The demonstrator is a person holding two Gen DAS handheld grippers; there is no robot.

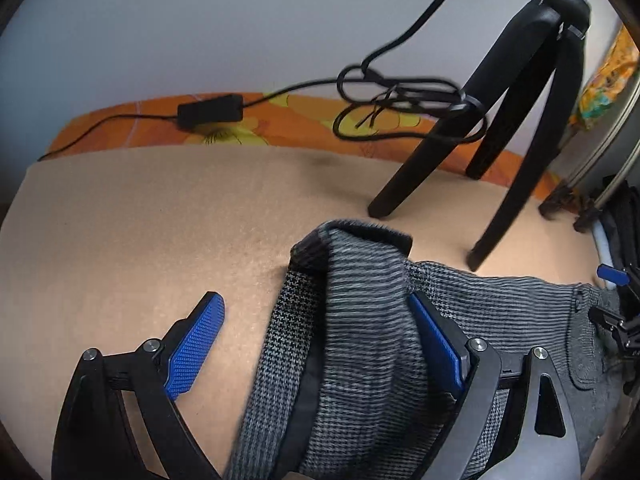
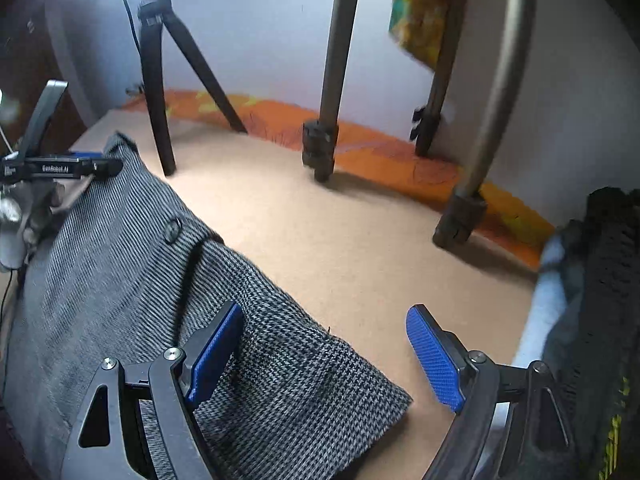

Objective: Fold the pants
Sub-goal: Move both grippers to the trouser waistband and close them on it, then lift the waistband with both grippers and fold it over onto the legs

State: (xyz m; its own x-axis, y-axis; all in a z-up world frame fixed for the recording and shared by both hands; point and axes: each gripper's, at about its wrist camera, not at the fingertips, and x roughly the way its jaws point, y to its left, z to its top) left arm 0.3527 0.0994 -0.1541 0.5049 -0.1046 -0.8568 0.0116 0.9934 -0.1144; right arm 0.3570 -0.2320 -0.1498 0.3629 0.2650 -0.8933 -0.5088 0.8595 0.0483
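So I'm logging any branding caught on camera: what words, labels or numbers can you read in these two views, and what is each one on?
"GenRobot.AI": white letters on the black bar of the left gripper, seen in the right wrist view.
Small white print at the far left end of that same bar: too small and blurred to read.
Nothing readable on the pants, the tripod or the black adapter on its cable.

Left tool [image 1: 316,336] and right tool [image 2: 326,348], both spread wide.
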